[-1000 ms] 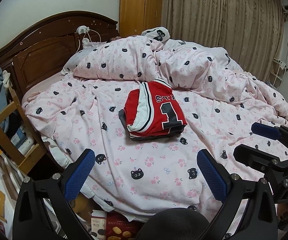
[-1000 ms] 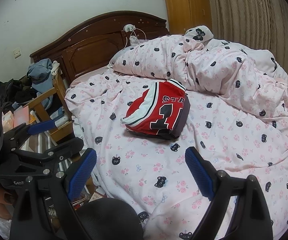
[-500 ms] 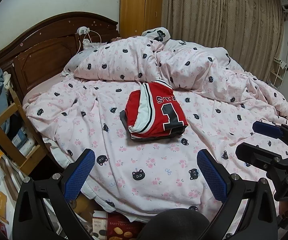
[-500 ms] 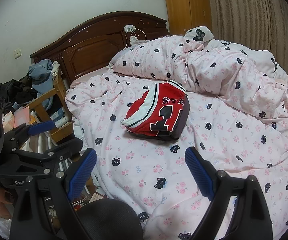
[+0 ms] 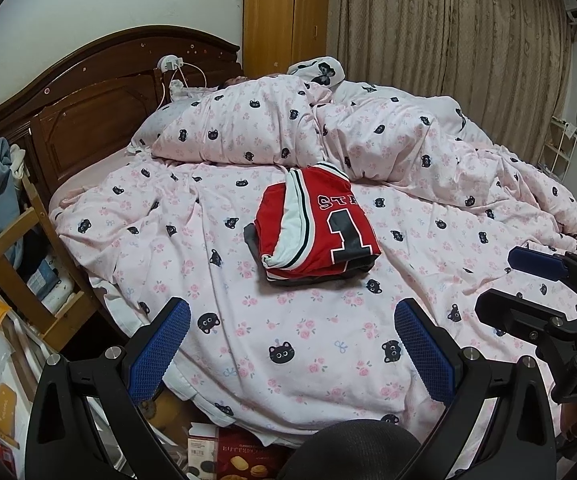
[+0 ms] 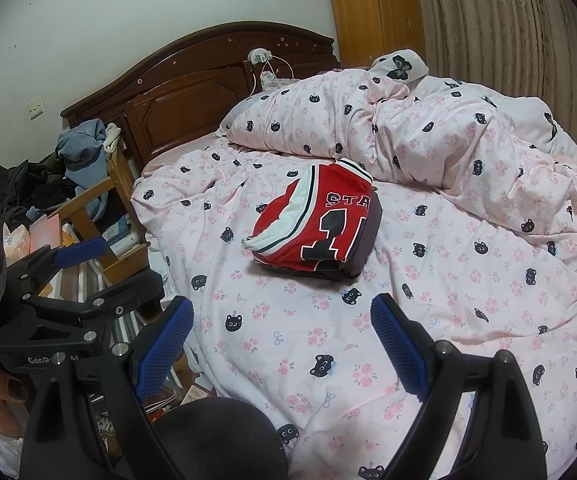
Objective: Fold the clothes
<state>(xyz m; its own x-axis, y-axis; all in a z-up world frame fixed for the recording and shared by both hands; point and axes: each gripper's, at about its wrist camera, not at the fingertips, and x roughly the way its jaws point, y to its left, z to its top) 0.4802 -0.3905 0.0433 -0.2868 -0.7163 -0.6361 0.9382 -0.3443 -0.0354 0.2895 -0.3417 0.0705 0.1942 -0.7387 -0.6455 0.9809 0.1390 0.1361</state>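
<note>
A folded red jersey with white trim and a black number lies on a folded dark grey garment in the middle of the bed. The same stack, red jersey on top, shows in the right wrist view. My left gripper hovers over the bed's near edge, short of the stack, open with nothing between its blue pads. My right gripper is also open and empty, held beside it. Each gripper appears at the edge of the other's view: the right gripper and the left gripper.
The bed has a pink cat-print sheet, with a bunched duvet behind the stack and a dark wooden headboard. A wooden chair piled with clothes stands at the left. Boxes lie on the floor below.
</note>
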